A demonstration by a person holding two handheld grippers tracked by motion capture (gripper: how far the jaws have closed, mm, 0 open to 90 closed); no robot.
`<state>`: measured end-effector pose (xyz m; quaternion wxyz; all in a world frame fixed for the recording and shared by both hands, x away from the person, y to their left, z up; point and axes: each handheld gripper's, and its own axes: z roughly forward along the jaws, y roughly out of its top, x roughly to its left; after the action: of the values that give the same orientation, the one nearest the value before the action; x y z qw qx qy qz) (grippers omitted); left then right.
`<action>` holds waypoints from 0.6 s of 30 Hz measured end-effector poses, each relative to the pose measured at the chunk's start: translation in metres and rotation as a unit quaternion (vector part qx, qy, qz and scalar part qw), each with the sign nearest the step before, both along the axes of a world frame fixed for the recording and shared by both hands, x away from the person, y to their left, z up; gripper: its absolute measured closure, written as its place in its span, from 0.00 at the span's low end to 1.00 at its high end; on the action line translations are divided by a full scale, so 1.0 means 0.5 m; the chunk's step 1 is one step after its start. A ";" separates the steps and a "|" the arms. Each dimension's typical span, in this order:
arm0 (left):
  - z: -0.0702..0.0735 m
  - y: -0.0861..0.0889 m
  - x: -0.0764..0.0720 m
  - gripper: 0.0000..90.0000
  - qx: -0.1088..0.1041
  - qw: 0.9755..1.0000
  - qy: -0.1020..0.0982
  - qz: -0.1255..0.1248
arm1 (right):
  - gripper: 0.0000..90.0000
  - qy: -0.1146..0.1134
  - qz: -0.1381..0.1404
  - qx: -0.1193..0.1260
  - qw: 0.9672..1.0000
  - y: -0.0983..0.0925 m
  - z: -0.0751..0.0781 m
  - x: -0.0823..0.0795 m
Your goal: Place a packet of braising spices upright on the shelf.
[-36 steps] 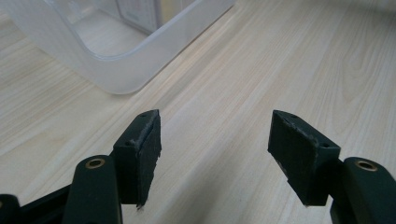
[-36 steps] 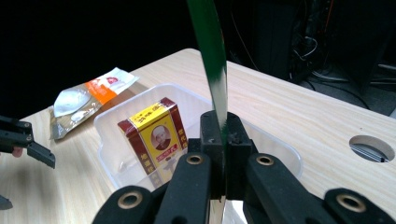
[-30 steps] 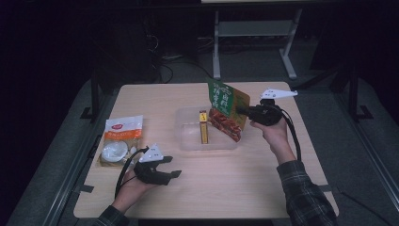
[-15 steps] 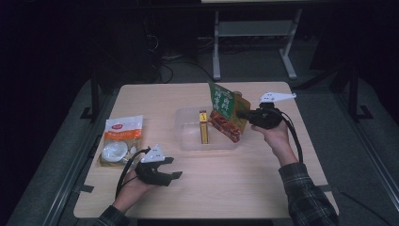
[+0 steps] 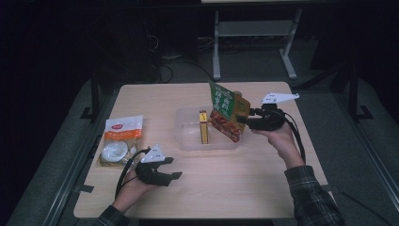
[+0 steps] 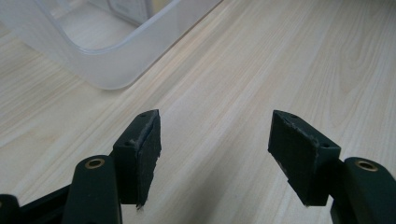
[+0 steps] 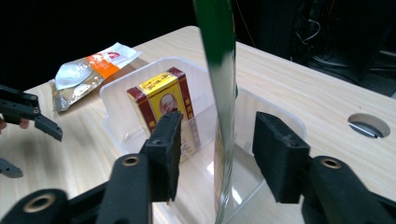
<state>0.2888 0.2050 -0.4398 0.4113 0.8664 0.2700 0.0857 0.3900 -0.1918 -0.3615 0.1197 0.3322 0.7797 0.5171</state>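
A green and red pouch (image 5: 227,113) stands upright at the right end of a clear plastic bin (image 5: 188,141). My right gripper (image 5: 242,120) is at the pouch's right edge. In the right gripper view the pouch (image 7: 219,93) is edge-on between the jaws of my right gripper (image 7: 217,135). The jaws have just been opening, and there is a gap on each side, so the pads do not press it. A yellow and red box (image 7: 166,100) stands inside the bin (image 7: 112,93). My left gripper (image 5: 173,168) rests open on the table (image 6: 215,140), with nothing between its jaws.
A white and orange packet (image 5: 120,139) lies at the table's left side. A round hole (image 7: 369,125) is cut in the tabletop to the right of the bin. Bare wood lies in front of the bin, between the two hands.
The pouch and the right gripper have sunk slightly toward the bin. The left gripper has stayed where it was.
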 end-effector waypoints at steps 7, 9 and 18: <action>-0.001 -0.006 -0.002 0.37 0.013 1.000 -0.005 -0.017 | 0.49 0.007 0.001 -0.021 1.000 -0.016 -0.006 -0.032; -0.001 -0.006 -0.004 0.37 0.012 1.000 -0.003 -0.017 | 0.48 0.010 -0.003 -0.024 1.000 -0.025 -0.010 -0.043; 0.000 -0.006 -0.006 0.37 0.012 1.000 -0.001 -0.017 | 0.46 0.021 0.005 -0.035 0.999 -0.032 -0.040 -0.082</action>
<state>0.2859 0.2019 -0.4398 0.4024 0.8758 0.2536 0.0823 0.3492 -0.2079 -0.3817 0.1123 0.3345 0.8014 0.4830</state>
